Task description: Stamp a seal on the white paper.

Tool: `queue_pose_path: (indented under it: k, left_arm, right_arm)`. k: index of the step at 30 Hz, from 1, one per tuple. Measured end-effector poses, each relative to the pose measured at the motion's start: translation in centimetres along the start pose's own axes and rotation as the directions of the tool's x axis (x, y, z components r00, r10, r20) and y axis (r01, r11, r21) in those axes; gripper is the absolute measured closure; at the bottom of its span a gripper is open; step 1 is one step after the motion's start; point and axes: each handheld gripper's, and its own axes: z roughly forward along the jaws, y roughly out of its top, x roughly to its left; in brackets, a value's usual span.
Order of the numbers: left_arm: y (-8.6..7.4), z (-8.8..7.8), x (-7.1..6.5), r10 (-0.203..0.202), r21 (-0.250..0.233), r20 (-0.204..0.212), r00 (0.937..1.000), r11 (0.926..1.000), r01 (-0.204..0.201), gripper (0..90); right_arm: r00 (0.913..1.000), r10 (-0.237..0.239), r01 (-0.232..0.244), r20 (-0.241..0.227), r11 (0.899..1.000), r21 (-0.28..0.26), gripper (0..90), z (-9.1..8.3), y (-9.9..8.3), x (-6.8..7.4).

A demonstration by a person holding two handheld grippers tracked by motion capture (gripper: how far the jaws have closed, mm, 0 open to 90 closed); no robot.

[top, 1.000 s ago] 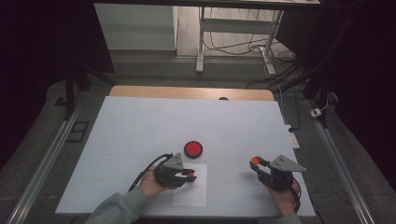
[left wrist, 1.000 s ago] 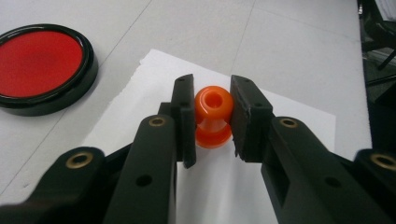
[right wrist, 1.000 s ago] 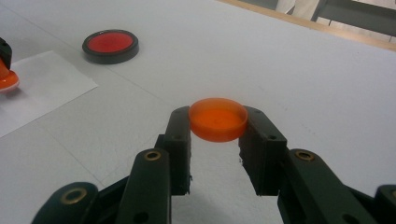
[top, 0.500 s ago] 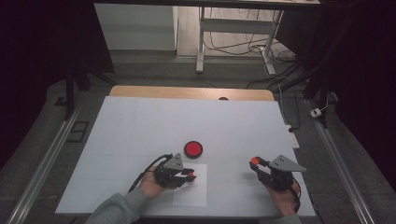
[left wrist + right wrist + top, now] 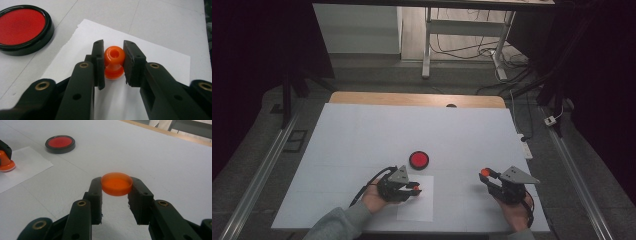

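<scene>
Nothing has moved since the earlier frames. Left gripper [image 5: 113,63] fingers pinch the orange stamp [image 5: 114,62] upright on the paper sheet [image 5: 160,57]; right gripper [image 5: 116,187] fingers pinch the orange cap [image 5: 116,183] above the bench [image 5: 150,150]

The table [image 5: 362,135] carries a white top with faint seams crossing it; along its far edge a strip of bare wood [image 5: 412,99] shows, with a small dark mark at that edge. Directly on the white top lie 2 things. A round black-rimmed dish [image 5: 418,159] with a red inside sits near the middle, toward the near side. Just beside it, nearer the person, lies 1 sheet of white paper [image 5: 419,207], flat, its near edge close to the table's near edge. The dish and the paper lie apart, not touching. On the paper stands an orange stamp [image 5: 114,62], base down.
</scene>
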Motion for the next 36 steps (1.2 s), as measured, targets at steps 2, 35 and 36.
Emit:
queue_pose_path:
  k: [2, 35, 36]
  left_arm:
    - [-0.11, 0.03, -0.15, 0.013, -0.001, -0.008, 0.9999, 0.9999, -0.013, 71.9]
    - [-0.57, 0.2, -0.83, 0.061, -0.022, -0.052, 0.9968, 0.9978, -0.062, 72.7]
    - [-0.58, 0.2, -0.81, 0.059, -0.022, -0.051, 0.9969, 0.9979, -0.06, 72.7]
  right_arm:
    - [1.0, 0.0, 0.0, 0.0, 1.0, -0.001, 64.6, -0.03, 0.0, -0.01]
    - [1.0, -0.002, 0.002, 0.0, 1.0, 0.002, 64.5, -0.09, 0.03, 0.19]
    - [1.0, -0.003, 0.003, 0.001, 1.0, 0.003, 64.6, -0.09, 0.03, 0.19]
